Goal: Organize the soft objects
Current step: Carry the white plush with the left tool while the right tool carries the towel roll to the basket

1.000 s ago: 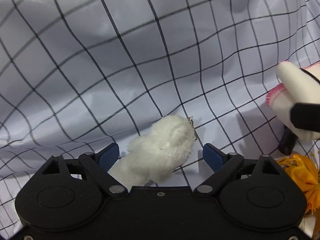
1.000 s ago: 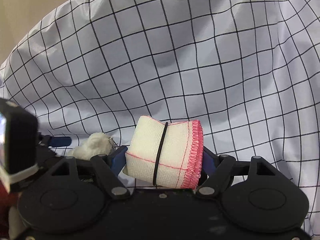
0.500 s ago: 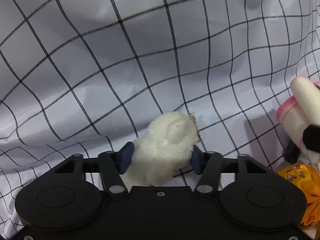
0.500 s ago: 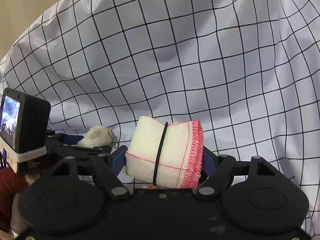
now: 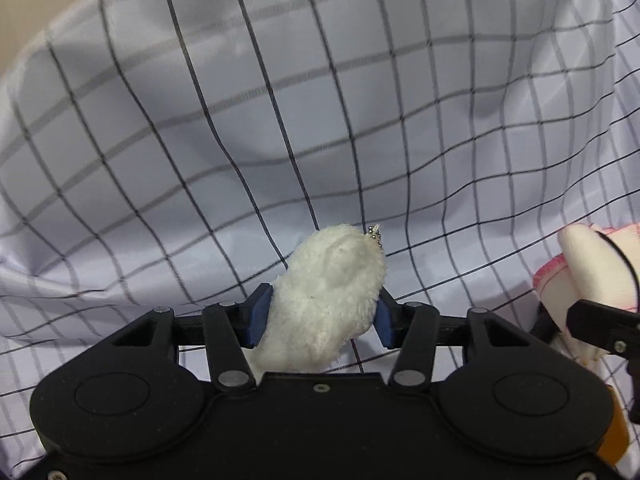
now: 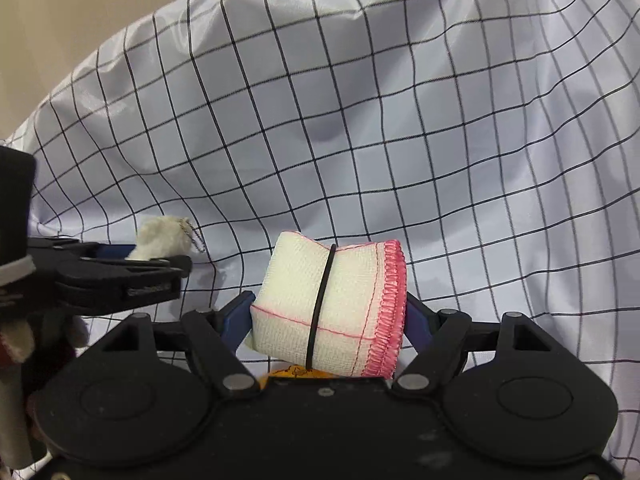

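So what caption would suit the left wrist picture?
Left gripper shut on a fluffy white plush toy above a white black-gridded cloth.

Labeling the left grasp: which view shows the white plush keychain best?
Left wrist view: the white plush keychain fills the centre, pinched between blue pads, bead chain visible. Right wrist view shows only its tip at the left edge.

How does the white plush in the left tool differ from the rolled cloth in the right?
The white plush is fluffy, with a bead chain; the rolled cloth is woven, pink-edged and bound by a black band. The plush is an irregular lump, the cloth a tidy roll. Both are pale, soft and clamped between blue pads.
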`<action>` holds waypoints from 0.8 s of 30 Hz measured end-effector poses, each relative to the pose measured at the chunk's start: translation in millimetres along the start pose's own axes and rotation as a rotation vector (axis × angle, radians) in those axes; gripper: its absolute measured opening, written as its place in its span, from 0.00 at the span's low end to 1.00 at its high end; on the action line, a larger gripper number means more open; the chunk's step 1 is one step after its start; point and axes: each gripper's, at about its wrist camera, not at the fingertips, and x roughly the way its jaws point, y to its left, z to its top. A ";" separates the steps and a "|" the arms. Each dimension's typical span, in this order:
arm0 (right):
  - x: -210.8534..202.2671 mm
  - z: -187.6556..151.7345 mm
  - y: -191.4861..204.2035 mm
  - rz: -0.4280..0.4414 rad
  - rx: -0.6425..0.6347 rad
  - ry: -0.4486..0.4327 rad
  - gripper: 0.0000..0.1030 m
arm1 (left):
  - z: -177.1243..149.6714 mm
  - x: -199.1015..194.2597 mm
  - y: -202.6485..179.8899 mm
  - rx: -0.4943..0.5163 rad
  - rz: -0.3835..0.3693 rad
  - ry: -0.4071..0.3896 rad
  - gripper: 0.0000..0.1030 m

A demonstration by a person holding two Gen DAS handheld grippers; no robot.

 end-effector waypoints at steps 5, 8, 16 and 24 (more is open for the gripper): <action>-27.8 -5.1 -1.3 0.001 -0.005 -0.022 0.74 | -3.3 -47.4 -6.0 -0.007 0.012 -0.038 0.49; -47.7 -11.1 -1.0 0.007 -0.012 -0.036 0.74 | -9.8 -77.5 -5.3 -0.034 0.010 -0.048 0.49; -108.9 -40.4 0.4 0.033 -0.037 -0.070 0.74 | -34.5 -153.6 -18.0 -0.089 0.014 -0.059 0.49; -174.4 -86.1 3.5 0.080 -0.071 -0.108 0.74 | -83.6 -223.4 -28.6 -0.132 0.007 -0.088 0.49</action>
